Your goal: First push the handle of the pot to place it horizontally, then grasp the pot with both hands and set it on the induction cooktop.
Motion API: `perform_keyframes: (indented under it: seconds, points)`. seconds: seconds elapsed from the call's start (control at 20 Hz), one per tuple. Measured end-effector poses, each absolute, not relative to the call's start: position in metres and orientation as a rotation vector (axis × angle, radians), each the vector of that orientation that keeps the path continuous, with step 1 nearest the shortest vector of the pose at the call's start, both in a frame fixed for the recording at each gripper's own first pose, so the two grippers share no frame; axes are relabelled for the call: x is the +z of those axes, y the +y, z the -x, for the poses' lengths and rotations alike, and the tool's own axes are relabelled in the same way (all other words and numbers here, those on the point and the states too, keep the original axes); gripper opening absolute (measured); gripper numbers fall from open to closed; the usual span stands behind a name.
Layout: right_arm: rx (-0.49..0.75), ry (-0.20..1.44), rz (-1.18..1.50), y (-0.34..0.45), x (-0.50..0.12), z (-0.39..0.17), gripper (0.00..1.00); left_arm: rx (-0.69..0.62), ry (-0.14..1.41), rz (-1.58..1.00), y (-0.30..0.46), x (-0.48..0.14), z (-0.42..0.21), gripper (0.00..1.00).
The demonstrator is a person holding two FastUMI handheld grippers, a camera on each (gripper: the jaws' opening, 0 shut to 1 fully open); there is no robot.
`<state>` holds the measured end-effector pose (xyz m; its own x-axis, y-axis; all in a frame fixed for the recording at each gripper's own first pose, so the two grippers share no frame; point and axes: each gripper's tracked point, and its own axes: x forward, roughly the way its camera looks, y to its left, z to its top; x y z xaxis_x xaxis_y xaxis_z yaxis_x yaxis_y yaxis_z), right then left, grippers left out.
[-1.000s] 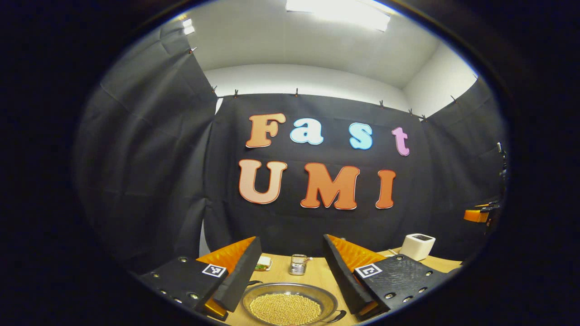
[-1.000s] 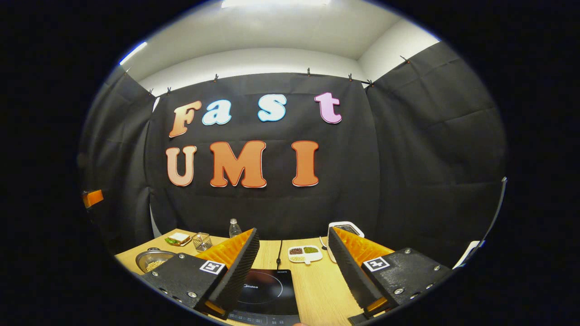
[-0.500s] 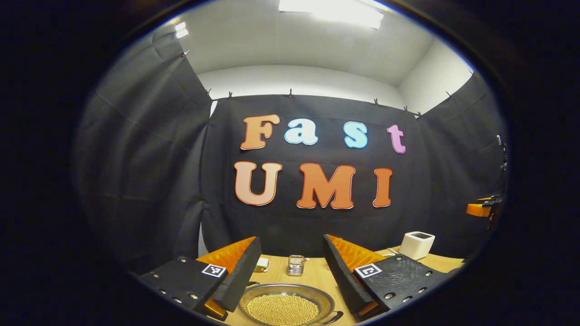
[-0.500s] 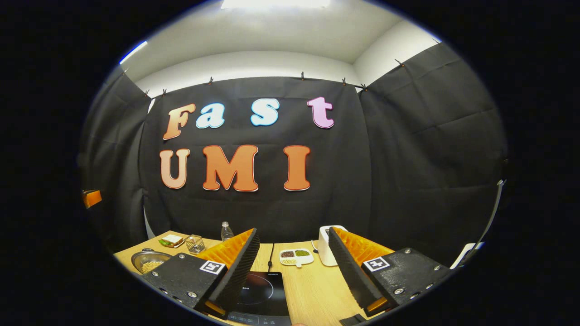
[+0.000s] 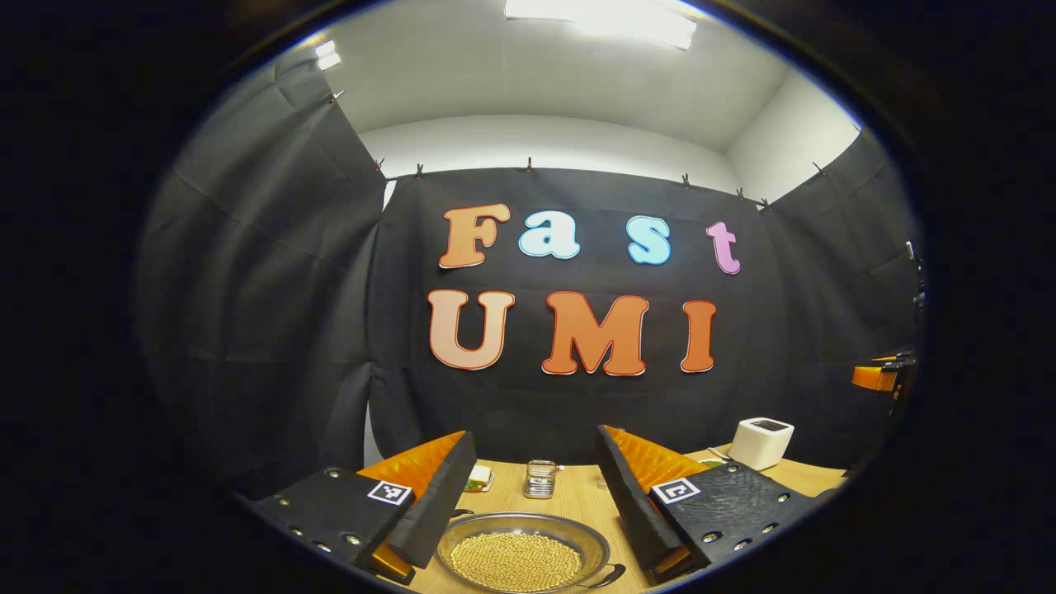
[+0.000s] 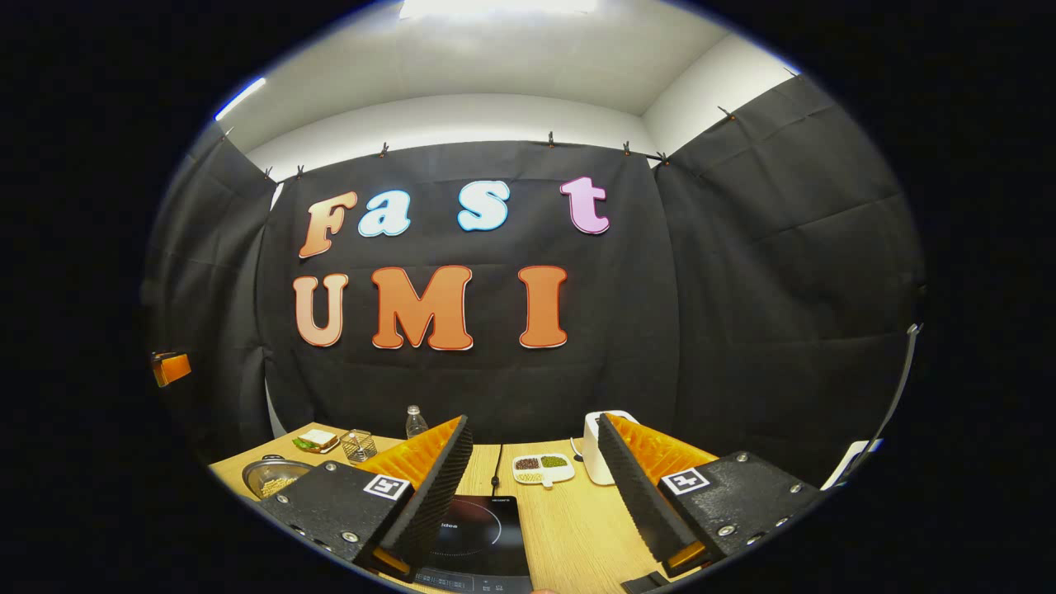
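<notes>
Nothing on the table can be read with any certainty. The cooktop (image 6: 487,540) carries a short pale word beside its ring, partly hidden behind a finger, and a row of tiny marks along its front edge, all too small to make out. Each finger of the left gripper (image 5: 536,462) and the right gripper (image 6: 535,450) bears a square black-and-white code tag.

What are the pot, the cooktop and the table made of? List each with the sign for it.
Pot: looks like bare metal, probably steel; grey rim with bright glints.
Induction cooktop: seems glass-topped; flat, glossy black with a thin printed ring.
Table: wood or wood-look laminate; pale with lengthwise grain, matte. Which one, I cannot tell.
</notes>
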<state>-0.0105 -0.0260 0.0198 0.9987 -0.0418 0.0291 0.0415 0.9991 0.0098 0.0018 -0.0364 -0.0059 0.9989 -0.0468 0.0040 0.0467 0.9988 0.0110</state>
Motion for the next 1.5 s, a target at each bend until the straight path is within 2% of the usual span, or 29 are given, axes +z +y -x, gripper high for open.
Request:
perform_keyframes:
  seconds: [0.05,0.1,0.15,0.25,0.35,0.4,0.45,0.6,0.65,0.8,1.5]
  points:
    - [-0.043,-0.031,-0.011,-0.027,0.020,0.011,0.95,-0.055,-0.008,-0.012,-0.039,-0.005,-0.001,0.94]
    - [-0.043,-0.030,-0.012,-0.028,0.020,0.012,0.95,-0.067,-0.006,-0.012,-0.043,-0.008,0.000,0.82]
    - [-0.042,-0.029,-0.012,-0.028,0.020,0.012,0.95,-0.084,-0.004,-0.012,-0.045,-0.008,0.002,0.76]
    - [-0.041,-0.028,-0.010,-0.027,0.019,0.012,0.95,-0.105,0.007,-0.010,-0.049,-0.012,0.003,0.70]
    - [-0.039,-0.028,-0.004,-0.025,0.019,0.012,0.95,-0.110,0.017,-0.019,-0.048,-0.015,0.002,0.59]
    - [-0.038,-0.027,-0.002,-0.024,0.019,0.011,0.95,-0.108,0.024,-0.026,-0.047,-0.017,0.003,0.46]
    - [-0.035,-0.027,0.000,-0.022,0.018,0.012,0.95,-0.113,0.025,-0.035,-0.049,-0.018,0.002,0.41]
    - [-0.030,-0.030,0.002,-0.022,0.019,0.013,0.95,-0.101,0.051,-0.049,-0.049,-0.030,0.001,0.04]
    - [-0.031,-0.030,0.001,-0.022,0.019,0.012,0.95,-0.111,0.071,-0.054,-0.053,-0.037,0.003,0.00]
    - [-0.034,-0.027,-0.001,-0.022,0.017,0.010,0.95,-0.152,0.101,-0.090,-0.065,-0.053,0.006,0.02]
    - [-0.043,-0.007,-0.014,-0.028,-0.001,0.000,0.95,-0.309,0.527,-0.104,-0.099,-0.219,0.068,0.02]
